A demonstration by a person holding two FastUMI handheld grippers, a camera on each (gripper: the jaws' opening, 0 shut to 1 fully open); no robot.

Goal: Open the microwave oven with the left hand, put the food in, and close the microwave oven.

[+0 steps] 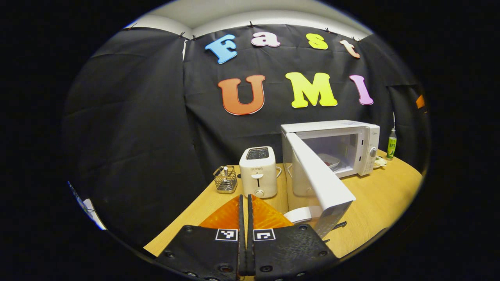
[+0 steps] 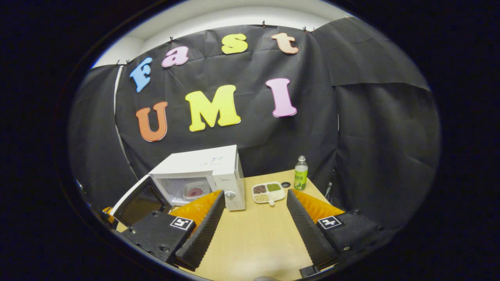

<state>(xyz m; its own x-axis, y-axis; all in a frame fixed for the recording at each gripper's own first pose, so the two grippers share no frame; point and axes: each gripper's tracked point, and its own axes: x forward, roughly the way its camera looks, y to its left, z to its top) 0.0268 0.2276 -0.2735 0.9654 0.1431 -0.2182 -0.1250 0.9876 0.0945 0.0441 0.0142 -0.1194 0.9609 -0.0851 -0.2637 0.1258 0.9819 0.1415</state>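
Left gripper [image 1: 245, 218]: your fingers pressed together, holding nothing.
Right gripper [image 2: 256, 212]: spread wide, empty.
White box-shaped microwave oven [image 1: 353, 142]: door open, plate of food [image 2: 194, 191] inside.

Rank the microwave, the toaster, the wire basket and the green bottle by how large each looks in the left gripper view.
1. microwave, door open
2. toaster
3. wire basket
4. green bottle

The last two look close in size, and the bottle stands farther back, so that order is unsure.

Microwave [image 1: 351, 144] door [image 1: 320, 179] open, plate [image 1: 330, 160] inside.
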